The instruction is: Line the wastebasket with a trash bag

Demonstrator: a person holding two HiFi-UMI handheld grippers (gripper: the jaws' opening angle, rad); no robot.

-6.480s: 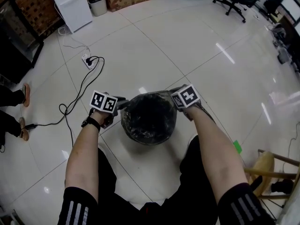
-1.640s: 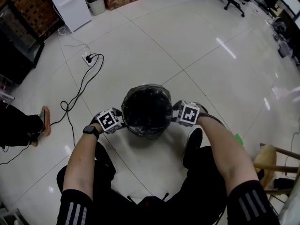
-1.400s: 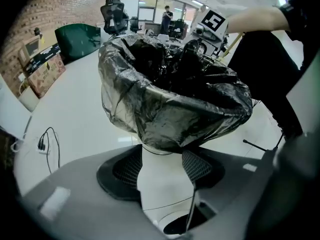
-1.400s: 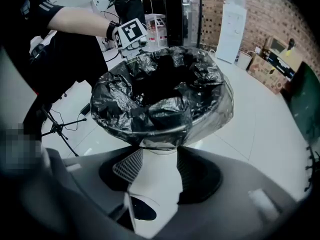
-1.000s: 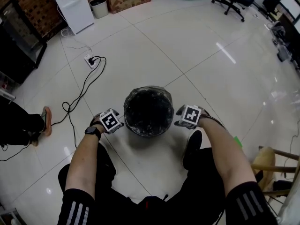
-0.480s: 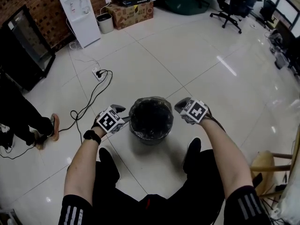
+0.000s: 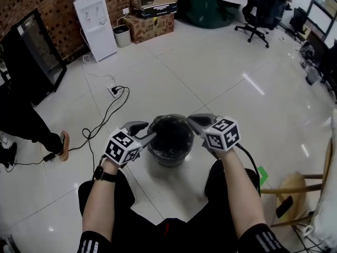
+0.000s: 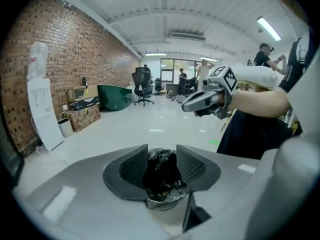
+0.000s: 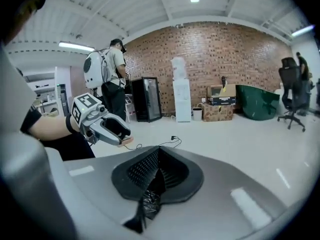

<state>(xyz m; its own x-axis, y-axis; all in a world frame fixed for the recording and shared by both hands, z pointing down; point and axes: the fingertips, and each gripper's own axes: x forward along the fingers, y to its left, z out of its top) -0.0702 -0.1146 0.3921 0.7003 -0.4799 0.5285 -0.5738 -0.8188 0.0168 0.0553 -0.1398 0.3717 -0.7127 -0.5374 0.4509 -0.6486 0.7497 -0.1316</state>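
The wastebasket [image 7: 169,151] stands on the white tile floor between my feet, lined with a black trash bag [image 7: 168,133] whose edge folds over the rim. Both grippers hang in the air above it, apart from the rim. My left gripper [image 7: 145,130] is over the basket's left side; its jaws are closing with nothing between them, and the left gripper view shows the bag [image 8: 162,176] far below through the gap. My right gripper [image 7: 194,120], over the right side, is shut and empty. Each gripper view shows the other one: right gripper [image 8: 189,105], left gripper [image 9: 124,133].
A power strip with a black cable [image 7: 114,91] lies on the floor at the left. A person [image 7: 23,123] stands at the far left. A wooden stool [image 7: 295,191] is at the right. A water dispenser [image 7: 96,24], cardboard boxes [image 7: 152,13] and an office chair [image 7: 258,12] line the back.
Both grippers have lifted away from the basket's rim and now hang above it. The right jaws have shut and the left have narrowed. The head view has risen, showing more of the room.
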